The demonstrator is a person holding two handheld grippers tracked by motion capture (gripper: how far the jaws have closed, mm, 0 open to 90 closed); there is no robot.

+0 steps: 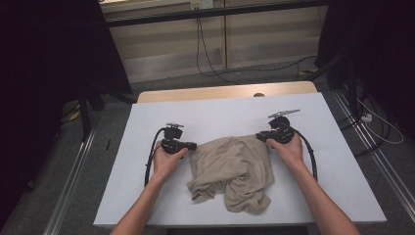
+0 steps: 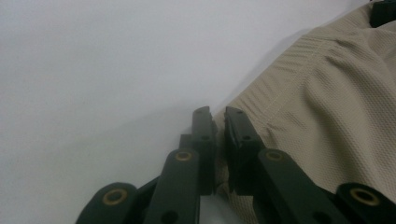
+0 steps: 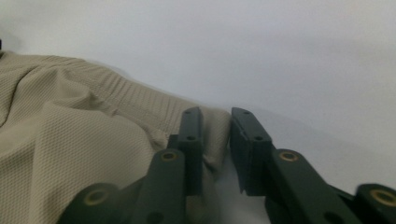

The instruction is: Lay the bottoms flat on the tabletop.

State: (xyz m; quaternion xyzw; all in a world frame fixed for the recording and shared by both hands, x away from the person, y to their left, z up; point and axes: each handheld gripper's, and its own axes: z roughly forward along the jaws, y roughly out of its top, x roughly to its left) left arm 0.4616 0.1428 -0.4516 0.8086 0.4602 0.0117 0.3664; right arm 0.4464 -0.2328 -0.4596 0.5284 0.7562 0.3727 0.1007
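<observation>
Both forearms came in from the near edge of the white counter [image 1: 147, 127], angled slightly inward, each hand wrapped around a gripper body and laid low on the surface. The left hand [image 1: 166, 159] held the left gripper [image 1: 194, 145] pointing level toward the middle of the counter, its tips at the left upper corner of the beige garment [image 1: 235, 171]. In the left gripper view the jaws stood almost together, only a thin slit between them, pinched on the stitched hem of the cloth [image 2: 317, 116].

The right hand [image 1: 288, 149] held the right gripper [image 1: 259, 137] pointing inward at the garment's right upper corner. In the right gripper view its jaws stood a little apart; the folded corner of the fabric [image 3: 70, 149] lay against the left jaw and partly in the gap, while the other jaw was clear of it, so nothing was clamped.

The garment lay crumpled between the two hands, spreading toward the near edge. A black cable [image 1: 149, 156] looped from each gripper along the counter. Beyond the far edge, a strip of wooden top [image 1: 220, 92] and the grey floor [image 1: 274, 73] with loose cables were visible.
</observation>
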